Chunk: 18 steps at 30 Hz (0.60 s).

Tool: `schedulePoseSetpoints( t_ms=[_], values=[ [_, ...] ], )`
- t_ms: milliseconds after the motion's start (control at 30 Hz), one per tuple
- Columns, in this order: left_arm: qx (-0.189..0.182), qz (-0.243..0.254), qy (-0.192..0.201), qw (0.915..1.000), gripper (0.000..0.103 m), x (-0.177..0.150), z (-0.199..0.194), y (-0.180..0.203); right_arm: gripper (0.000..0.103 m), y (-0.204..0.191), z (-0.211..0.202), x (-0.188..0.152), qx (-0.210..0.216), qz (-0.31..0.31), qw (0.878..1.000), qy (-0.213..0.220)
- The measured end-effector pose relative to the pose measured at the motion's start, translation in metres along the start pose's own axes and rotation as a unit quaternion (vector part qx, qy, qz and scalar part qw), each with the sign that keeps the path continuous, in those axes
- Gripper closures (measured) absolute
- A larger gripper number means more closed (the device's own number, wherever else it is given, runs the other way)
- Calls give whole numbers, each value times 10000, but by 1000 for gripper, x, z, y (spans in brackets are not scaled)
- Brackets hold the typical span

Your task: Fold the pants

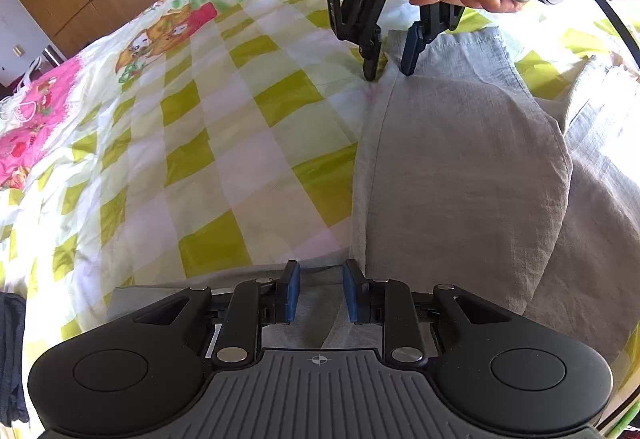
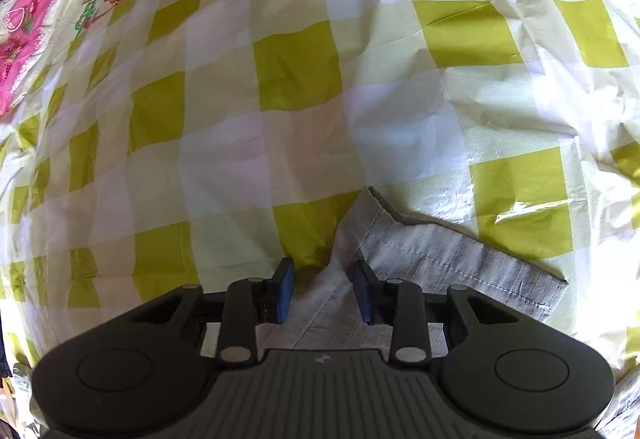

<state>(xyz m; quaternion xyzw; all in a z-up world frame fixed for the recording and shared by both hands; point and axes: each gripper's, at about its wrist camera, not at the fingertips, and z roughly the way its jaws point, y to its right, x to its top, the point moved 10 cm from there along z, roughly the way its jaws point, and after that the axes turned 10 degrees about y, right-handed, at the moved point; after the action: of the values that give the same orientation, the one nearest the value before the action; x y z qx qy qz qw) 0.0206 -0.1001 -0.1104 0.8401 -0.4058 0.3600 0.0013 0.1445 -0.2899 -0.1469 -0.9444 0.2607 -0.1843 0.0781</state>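
Checked bedspread (image 1: 200, 143) carries grey pants (image 1: 460, 159), partly folded.
Left gripper (image 1: 319, 293) and right gripper (image 2: 324, 289) straddle fabric edges, jaws apart; pinch both layers squarely before lifting.

Grey pants (image 1: 472, 167) on checked sheet (image 1: 224, 111); left tongs (image 1: 319, 293) slightly parted over edge; right tongs (image 1: 390, 69) astride hem.

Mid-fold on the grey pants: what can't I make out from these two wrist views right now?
- Left wrist view: the pants run past the right and bottom edges; the left gripper body covers the cloth beneath it.
- Right wrist view: the right gripper straddles a raised fold, but whether its pads pinch it is unclear.
- Waistband: not identifiable in either view.
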Motion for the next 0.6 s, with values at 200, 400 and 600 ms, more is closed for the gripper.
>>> schedulePoseSetpoints(
  t_ms=[200, 400, 600],
  values=[
    [-200, 125, 173, 9996, 80, 10, -13, 3, 84, 46, -65, 1, 429, 245, 9981, 358],
    [-487, 476, 523, 9963, 80, 33, -54, 16, 84, 120, -189, -33, 712, 944, 9898, 798],
    [-1298, 730, 661, 9866, 80, 47, -71, 75, 85, 184, -217, -105, 517, 1682, 9820, 691]
  ],
)
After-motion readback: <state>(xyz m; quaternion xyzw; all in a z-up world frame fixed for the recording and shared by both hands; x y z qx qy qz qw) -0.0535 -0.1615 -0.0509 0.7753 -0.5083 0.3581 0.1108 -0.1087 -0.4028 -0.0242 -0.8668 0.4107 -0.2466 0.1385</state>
